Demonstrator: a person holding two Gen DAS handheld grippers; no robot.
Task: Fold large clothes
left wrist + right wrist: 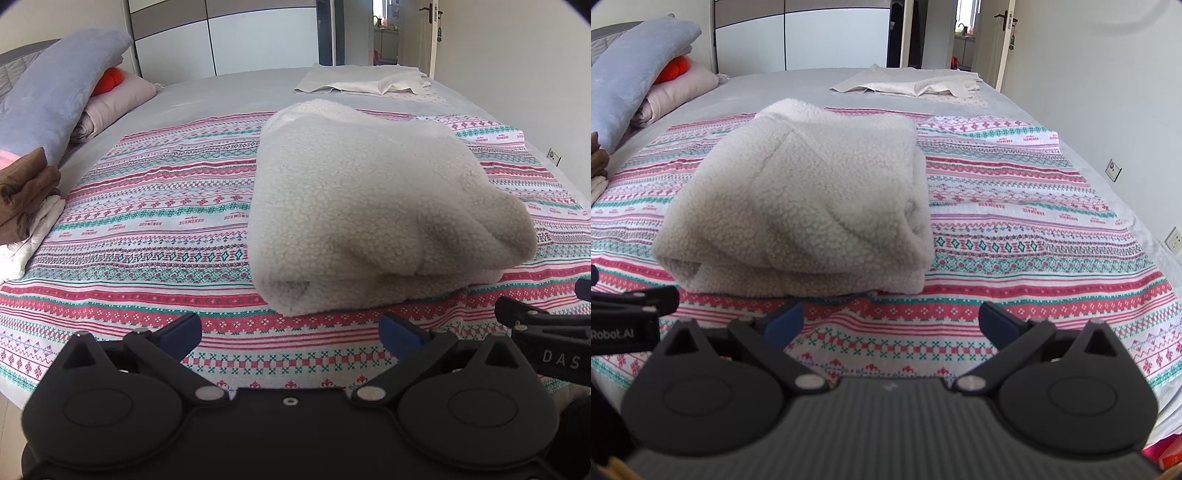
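A cream fleece garment (pixel 369 206) (pixel 809 206) lies folded into a thick bundle on the patterned pink, green and white cloth (pixel 147 206) (pixel 1015 229) spread over the bed. My left gripper (pixel 291 328) hovers open just in front of the bundle's near edge, nothing between its blue-padded fingers. My right gripper (pixel 890 321) is also open, in front of the bundle's near right corner and apart from it. In the left wrist view the right gripper (pixel 546 325) shows at the right edge; in the right wrist view the left one (pixel 631 306) shows at the left edge.
A flat pale garment (pixel 369 81) (pixel 912 85) lies at the far end of the grey bed (pixel 229 92). Pillows, a blue blanket (pixel 55 96) and an orange item are stacked at far left. Brown and white folded clothes (pixel 26 206) sit at left. A wall runs along the right.
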